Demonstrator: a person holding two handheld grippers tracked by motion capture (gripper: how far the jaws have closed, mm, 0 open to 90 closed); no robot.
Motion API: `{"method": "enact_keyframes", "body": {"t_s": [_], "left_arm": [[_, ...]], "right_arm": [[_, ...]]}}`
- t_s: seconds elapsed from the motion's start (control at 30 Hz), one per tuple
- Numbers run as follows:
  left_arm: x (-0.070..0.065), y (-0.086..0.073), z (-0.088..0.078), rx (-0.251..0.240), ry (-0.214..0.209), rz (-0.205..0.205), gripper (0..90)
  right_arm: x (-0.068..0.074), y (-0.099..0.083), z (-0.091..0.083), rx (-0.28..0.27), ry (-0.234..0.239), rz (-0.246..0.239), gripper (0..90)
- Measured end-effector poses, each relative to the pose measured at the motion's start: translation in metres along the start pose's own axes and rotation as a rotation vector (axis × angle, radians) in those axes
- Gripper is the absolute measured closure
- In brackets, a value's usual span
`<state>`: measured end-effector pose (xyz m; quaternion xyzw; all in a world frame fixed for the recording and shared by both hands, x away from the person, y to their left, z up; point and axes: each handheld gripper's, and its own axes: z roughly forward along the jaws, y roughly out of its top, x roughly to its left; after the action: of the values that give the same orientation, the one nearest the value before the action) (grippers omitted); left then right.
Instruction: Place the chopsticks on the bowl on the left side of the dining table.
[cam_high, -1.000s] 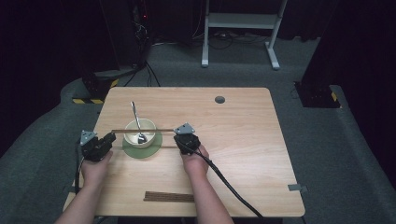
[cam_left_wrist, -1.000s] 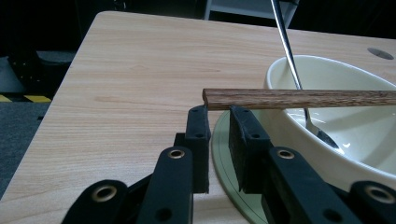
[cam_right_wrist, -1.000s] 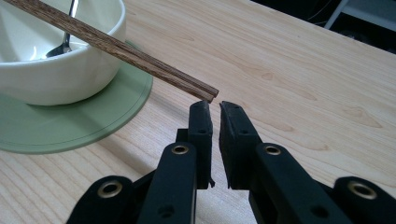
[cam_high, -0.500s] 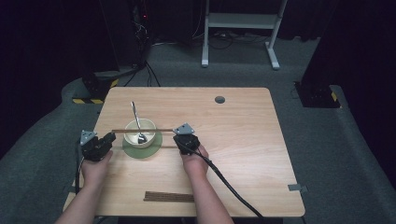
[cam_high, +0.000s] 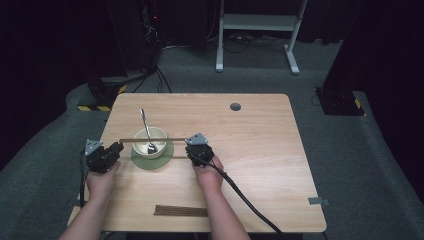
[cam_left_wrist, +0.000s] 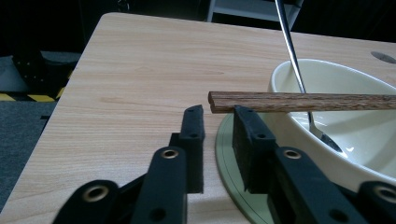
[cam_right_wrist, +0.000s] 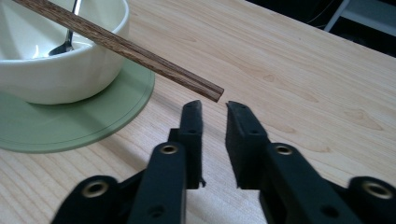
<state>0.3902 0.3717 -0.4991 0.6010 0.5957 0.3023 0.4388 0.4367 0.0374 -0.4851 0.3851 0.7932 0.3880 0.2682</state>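
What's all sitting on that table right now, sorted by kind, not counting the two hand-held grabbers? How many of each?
Cream bowl: 1
Green saucer under the bowl: 1
Metal spoon standing in the bowl: 1
Wooden stick lying across the bowl's rim: 1
Bundle of dark wooden sticks near the front edge: 1 bundle; how many sticks are in it can't be told
Total: 5

A cream bowl (cam_high: 150, 142) sits on a green plate (cam_high: 166, 159); brown wood-grain stick (cam_high: 175, 139).
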Motion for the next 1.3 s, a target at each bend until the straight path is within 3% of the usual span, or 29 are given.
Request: {"method": "enact_keyframes", "body": {"t_s": [0.27, 0.4, 0.5, 0.63, 0.67, 0.73, 0.93, 1.03, 1.13, 1.3], "left_arm": [[0.001, -0.003, -0.007, 0.023, -0.014, 0.015, 56.9], [0.000, -0.009, -0.012, 0.065, -0.011, 0.074, 50.5], [0.001, -0.013, -0.022, 0.066, -0.010, 0.096, 49.1], [0.002, -0.021, -0.033, 0.101, -0.051, 0.124, 46.2], [0.003, -0.024, -0.035, 0.113, -0.071, 0.129, 45.8], [0.004, -0.028, -0.040, 0.128, -0.073, 0.153, 45.3], [0.007, -0.042, -0.052, 0.191, -0.134, 0.149, 41.3], [-0.002, -0.053, -0.053, 0.264, -0.162, 0.199, 36.4], [-0.012, -0.059, -0.053, 0.287, -0.171, 0.263, 33.6], [-0.019, -0.061, -0.051, 0.297, -0.174, 0.308, 28.0]], "right_arm": [[-0.006, -0.006, -0.017, 0.004, 0.012, 0.030, 50.7], [-0.013, -0.014, -0.028, 0.000, 0.011, 0.035, 45.1], [-0.023, -0.022, -0.037, 0.001, 0.009, 0.050, 40.8], [-0.033, -0.036, -0.044, 0.022, 0.007, 0.084, 37.6], [-0.035, -0.039, -0.046, 0.029, 0.008, 0.081, 37.3], [-0.037, -0.045, -0.050, 0.038, 0.002, 0.071, 37.1], [-0.052, -0.065, -0.068, 0.032, -0.026, 0.064, 36.2], [-0.063, -0.072, -0.073, 0.049, -0.030, 0.088, 33.3], [-0.077, -0.082, -0.080, 0.063, -0.029, 0.118, 31.9], [-0.103, -0.116, -0.098, 0.142, -0.058, 0.142, 28.9]]}}
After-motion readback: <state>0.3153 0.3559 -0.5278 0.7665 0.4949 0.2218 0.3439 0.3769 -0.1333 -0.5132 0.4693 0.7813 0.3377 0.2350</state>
